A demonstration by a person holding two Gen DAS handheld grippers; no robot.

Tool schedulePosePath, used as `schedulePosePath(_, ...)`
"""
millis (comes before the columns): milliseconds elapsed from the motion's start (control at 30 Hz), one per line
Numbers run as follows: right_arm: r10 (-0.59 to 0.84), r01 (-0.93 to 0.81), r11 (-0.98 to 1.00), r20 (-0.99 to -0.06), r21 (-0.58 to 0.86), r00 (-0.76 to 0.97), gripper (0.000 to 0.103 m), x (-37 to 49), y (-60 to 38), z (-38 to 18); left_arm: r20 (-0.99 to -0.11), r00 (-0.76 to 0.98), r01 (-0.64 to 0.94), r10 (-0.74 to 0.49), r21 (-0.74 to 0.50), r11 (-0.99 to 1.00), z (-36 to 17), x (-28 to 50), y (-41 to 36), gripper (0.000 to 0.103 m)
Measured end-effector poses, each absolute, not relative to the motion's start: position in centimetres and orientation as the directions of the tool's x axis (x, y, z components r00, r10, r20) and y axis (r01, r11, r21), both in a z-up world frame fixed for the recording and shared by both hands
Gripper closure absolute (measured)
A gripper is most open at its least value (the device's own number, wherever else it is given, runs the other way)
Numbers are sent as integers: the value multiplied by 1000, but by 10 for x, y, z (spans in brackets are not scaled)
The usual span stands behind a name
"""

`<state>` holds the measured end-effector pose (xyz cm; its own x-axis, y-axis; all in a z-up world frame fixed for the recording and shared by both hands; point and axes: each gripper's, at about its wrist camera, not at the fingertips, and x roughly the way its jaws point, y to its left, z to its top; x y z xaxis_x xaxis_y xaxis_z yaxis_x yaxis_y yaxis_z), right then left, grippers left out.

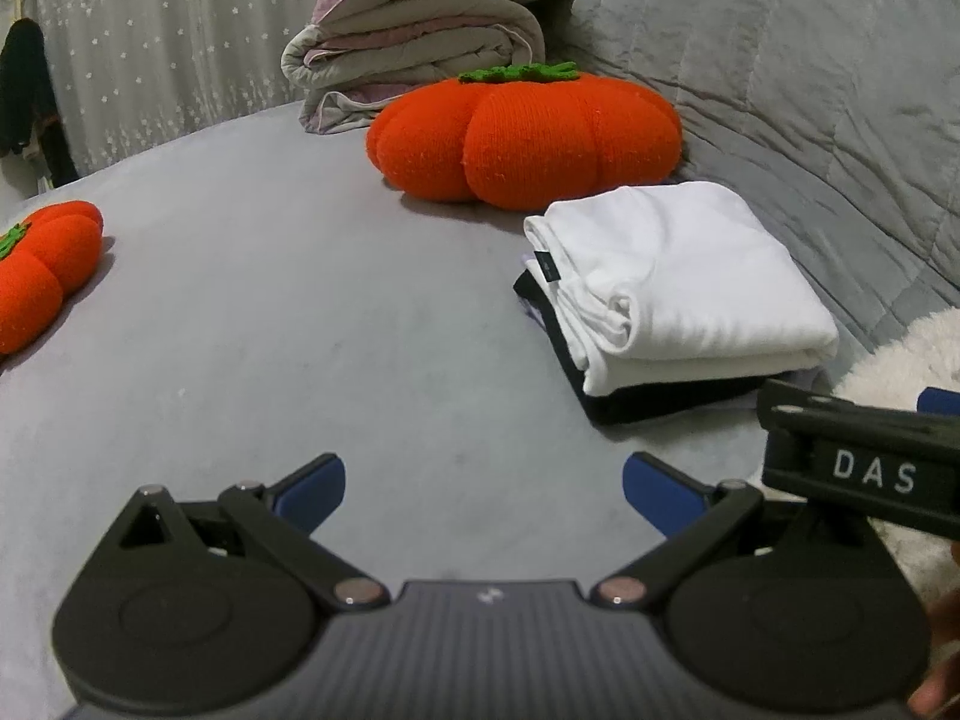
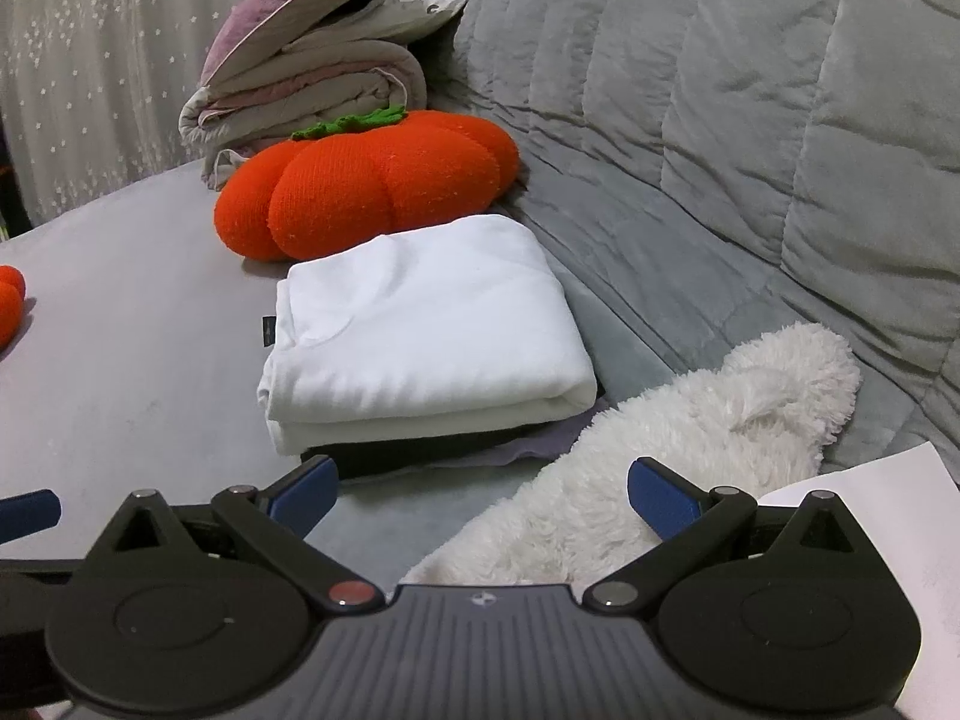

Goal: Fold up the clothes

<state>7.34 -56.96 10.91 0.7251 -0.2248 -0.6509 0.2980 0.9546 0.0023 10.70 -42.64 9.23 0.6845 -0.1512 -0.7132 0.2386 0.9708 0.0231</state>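
White garment [image 2: 420, 324]: folded, stacked on a black garment [image 2: 420, 450], beside the orange pumpkin cushion [image 2: 366, 186].
Left gripper [image 1: 483, 495]: fingers apart, empty.
Right gripper [image 2: 480, 495]: fingers apart, empty.

Left wrist view: low over the grey bed surface [image 1: 300, 330], facing forward along its own two spread fingers [image 1: 312, 489] toward the far bedding pile [image 1: 414, 42]; folded clothes stack [image 1: 672, 294] at mid-distance, right of centre; the other gripper's body [image 1: 864, 468] intrudes at the near right edge. Right wrist view: same low height, set further right and nearer the stack [image 2: 426, 336], which sits centre frame; faces forward, angled toward the quilted backrest [image 2: 750, 120]; fluffy white item [image 2: 690, 450] close under the lens. Shared: stack, orange pumpkin cushion [image 1: 522, 138] [image 2: 366, 180], bedding pile [image 2: 312, 72], starred curtain [image 1: 150, 48] [image 2: 90, 60].
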Motion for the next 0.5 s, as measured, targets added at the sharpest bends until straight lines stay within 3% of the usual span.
schedulePosePath(500, -233, 286, 958, -653, -27, 721, 0, 77, -562, 108, -724, 672, 242, -156, 16, 970, 87, 110, -426, 0)
